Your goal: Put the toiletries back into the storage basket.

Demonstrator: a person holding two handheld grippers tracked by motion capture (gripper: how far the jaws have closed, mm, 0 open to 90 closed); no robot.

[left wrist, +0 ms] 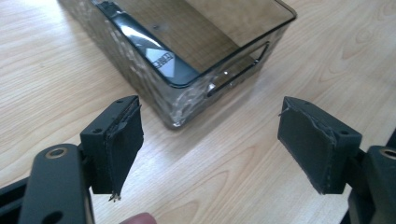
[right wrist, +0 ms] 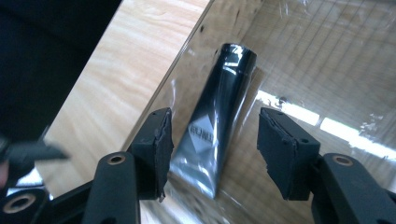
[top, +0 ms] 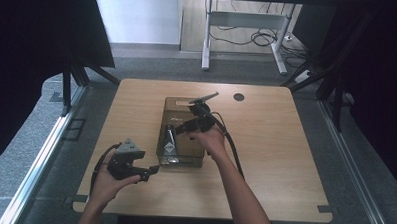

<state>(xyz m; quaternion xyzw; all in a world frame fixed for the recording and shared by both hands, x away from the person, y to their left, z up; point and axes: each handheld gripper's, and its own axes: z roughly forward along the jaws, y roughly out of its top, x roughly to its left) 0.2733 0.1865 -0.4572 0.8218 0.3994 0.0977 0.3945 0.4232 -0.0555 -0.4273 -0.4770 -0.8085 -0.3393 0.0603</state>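
Left gripper (top: pixel 152 171) is held wide open and empty, just beside the near corner of the clear bin (left wrist: pixel 187 98). Right gripper (right wrist: pixel 212 142) is held over the bin, jaws spread either side of the black tube (right wrist: pixel 219 121) lying inside against the wall; nothing is gripped. A pick-up or release step is judged: a grasp would need lowering and closing.

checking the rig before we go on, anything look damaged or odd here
The black pads on the left tongs look worn: edges frayed and peeling, a shred hanging off one pad. The tube lies flat in the clear bin; nothing spilled.
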